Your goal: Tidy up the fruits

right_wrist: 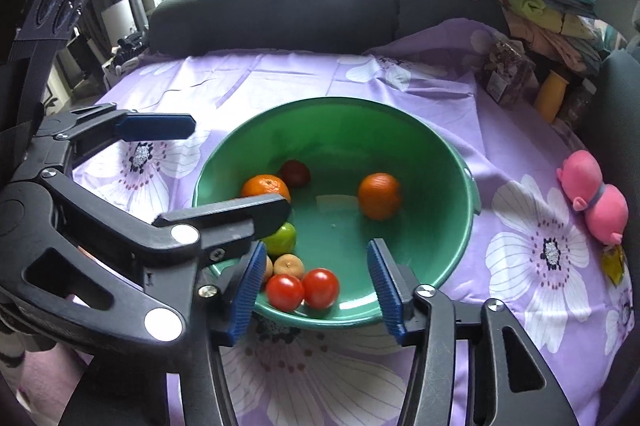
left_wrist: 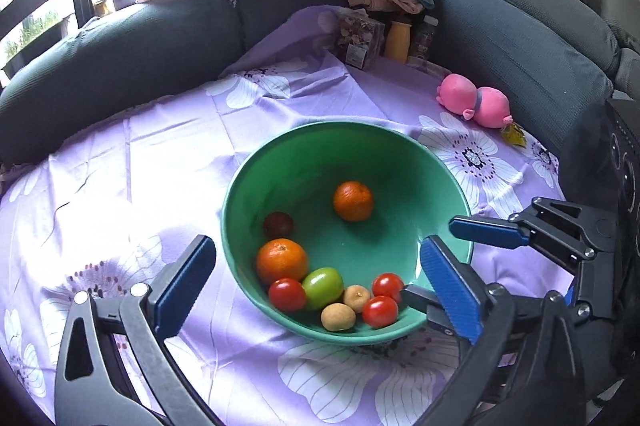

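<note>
Both tongs are spread wide and hold nothing: the left tongs [left_wrist: 320,278] straddle the near rim of the green bowl [left_wrist: 280,162], the right tongs [right_wrist: 314,290] hover over its near edge. The smooth round bowl tilts, mouth toward the cameras, mid-tabletop on a lilac floral cloth [left_wrist: 160,146]. Inside lie two dimpled oranges [left_wrist: 353,201], glossy red tomatoes [left_wrist: 287,294], and an oval green fruit [left_wrist: 323,287].

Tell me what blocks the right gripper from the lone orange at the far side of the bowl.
Nothing visible does. The right gripper is open over the near rim of the green bowl, and bare bowl floor lies between it and the lone orange. The red tomatoes sit by its left finger, off that line.
</note>
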Tool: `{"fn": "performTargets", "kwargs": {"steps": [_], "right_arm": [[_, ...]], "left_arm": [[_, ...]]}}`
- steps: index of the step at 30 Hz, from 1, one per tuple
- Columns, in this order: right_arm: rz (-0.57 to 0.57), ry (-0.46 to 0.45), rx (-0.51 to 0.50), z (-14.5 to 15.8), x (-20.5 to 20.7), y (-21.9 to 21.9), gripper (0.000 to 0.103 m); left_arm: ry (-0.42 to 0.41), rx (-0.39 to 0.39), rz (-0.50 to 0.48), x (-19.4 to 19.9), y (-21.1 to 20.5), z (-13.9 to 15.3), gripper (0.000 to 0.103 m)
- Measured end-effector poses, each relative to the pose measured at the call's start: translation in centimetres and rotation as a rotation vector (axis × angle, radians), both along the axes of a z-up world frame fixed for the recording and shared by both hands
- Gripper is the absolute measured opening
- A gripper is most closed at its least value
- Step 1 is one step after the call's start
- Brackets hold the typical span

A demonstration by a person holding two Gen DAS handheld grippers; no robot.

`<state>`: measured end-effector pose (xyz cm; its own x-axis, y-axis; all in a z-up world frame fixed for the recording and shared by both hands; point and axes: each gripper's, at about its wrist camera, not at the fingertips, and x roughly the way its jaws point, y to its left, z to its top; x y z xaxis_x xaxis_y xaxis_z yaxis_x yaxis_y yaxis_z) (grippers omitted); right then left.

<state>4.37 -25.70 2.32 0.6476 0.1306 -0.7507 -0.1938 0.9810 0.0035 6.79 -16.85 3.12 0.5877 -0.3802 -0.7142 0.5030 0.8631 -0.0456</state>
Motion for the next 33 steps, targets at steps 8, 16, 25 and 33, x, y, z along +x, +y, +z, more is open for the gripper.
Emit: {"fn": "performTargets", "kwargs": {"steps": [8, 16, 25, 33], "right_arm": [[-0.054, -0.042, -0.017, 1.6, -1.5, -1.3, 0.065], [-0.059, -0.065, -0.015, 2.7, -2.4, -1.8, 0.065], [-0.061, -0.068, -0.012, 3.0, -2.6, -2.1, 0.065], [-0.060, -0.071, -0.010, 3.2, -2.3, -2.3, 0.065]], "left_arm": [[-0.046, 0.003, 0.073, -1.3, 0.8, 2.0, 0.102], [-0.059, 0.074, 0.123, -2.1, 0.2, 2.9, 0.102], [-0.056, 0.108, 0.144, -1.8, -0.1, 3.1, 0.102], [-0.057, 0.142, 0.158, -1.4, -0.4, 2.7, 0.102]]}}
